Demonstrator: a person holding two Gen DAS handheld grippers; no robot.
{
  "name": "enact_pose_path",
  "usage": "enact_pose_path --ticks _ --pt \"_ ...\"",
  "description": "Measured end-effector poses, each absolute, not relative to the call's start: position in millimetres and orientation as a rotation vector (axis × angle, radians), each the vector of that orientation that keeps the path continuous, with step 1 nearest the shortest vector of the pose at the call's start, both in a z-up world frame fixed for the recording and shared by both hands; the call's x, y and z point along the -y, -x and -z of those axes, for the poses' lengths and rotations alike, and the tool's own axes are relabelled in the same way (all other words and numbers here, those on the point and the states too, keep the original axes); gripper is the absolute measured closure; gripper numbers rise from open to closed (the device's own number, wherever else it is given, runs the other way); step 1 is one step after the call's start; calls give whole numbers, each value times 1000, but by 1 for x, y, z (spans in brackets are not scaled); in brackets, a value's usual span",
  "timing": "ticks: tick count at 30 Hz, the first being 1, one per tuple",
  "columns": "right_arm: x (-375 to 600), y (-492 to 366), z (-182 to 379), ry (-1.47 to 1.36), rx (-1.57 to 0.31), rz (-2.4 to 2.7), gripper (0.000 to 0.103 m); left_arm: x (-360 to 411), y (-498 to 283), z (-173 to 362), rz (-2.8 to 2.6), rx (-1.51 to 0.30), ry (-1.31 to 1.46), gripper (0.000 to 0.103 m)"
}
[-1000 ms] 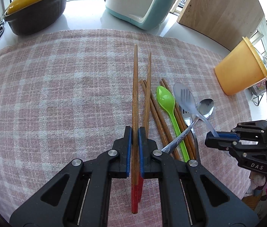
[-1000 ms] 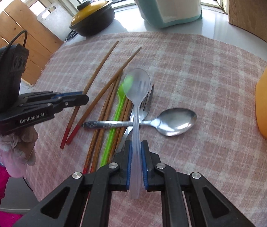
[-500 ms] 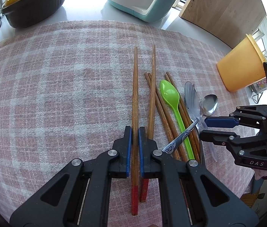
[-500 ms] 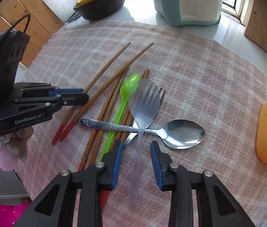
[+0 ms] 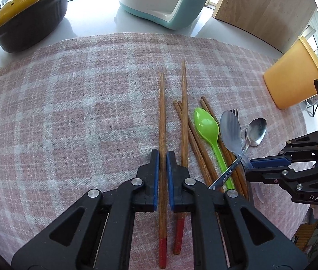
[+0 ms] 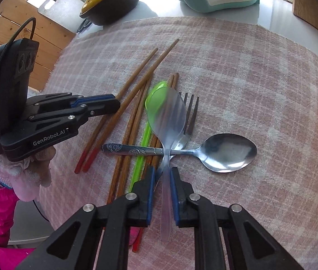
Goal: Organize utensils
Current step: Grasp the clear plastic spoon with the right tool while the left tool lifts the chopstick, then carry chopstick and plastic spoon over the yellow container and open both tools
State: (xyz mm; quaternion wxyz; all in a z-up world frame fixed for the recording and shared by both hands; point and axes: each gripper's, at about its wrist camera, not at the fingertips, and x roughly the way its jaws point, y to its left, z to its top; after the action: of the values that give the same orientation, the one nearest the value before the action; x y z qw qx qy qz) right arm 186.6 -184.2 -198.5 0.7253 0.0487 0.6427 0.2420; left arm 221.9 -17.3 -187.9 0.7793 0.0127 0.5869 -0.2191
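Right now both claws are busy over the pink checked cloth (image 5: 69, 117). The left gripper (image 5: 162, 157) is clamped on one red-tipped chopstick (image 5: 162, 117), its partner chopstick (image 5: 183, 112) lying loose just beside it. The right gripper (image 6: 161, 173) has just been closing, and its jaws now pinch the handle of the clear plastic spoon (image 6: 166, 112), whose bowl sits over the green spoon (image 6: 145, 135) and the fork (image 6: 189, 117).

Here's the worry: that clear handle crosses right over the metal spoon (image 6: 226, 153), touching it, and the pile of plain chopsticks (image 6: 129, 135) lies underneath. Lift carelessly and the metal spoon could get dragged or flicked, scattering the heap. The thin, slick plastic handle may also twist or slip in such a narrow pinch. On the left, one chopstick held near its red end could swing and knock its partner askew. The orange cup (image 5: 294, 78) stands well apart, tilted.
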Motion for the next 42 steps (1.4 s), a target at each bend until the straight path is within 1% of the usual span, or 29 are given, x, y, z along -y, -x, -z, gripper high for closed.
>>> enact_pose_path --ticks 9,10,11,13,16,18,19,21,29,35,42 --pt "201 -179 198 -97 -1415 -487 92 24 -214 186 445 -1253 -136 95" --pt "202 -179 197 -91 -1412 -482 91 26 -214 186 441 -1253 -146 95" --pt "200 -180 197 -81 -1409 -477 87 27 -215 186 439 -1254 -153 95" --pt "197 -184 195 -68 -1401 -477 83 31 -217 186 432 -1255 -160 95" --pt "187 -189 194 -15 -1392 -469 83 33 -220 187 434 -1235 -170 95" --pt "183 -191 194 3 -1387 -466 90 33 -221 188 436 -1223 -167 95" --pt "182 -192 195 14 -1387 -454 97 31 -221 188 435 -1221 -154 96" --pt "185 -192 196 -5 -1385 -449 99 27 -222 189 429 -1221 -104 97" --pt "197 -170 175 -52 -1286 -435 100 4 -205 173 406 -1177 34 98" --pt "207 -154 151 -86 -1185 -416 100 -2 -183 137 426 -1090 73 98" --pt "223 -138 117 -103 -1078 -373 100 9 -171 94 464 -1009 129 98"
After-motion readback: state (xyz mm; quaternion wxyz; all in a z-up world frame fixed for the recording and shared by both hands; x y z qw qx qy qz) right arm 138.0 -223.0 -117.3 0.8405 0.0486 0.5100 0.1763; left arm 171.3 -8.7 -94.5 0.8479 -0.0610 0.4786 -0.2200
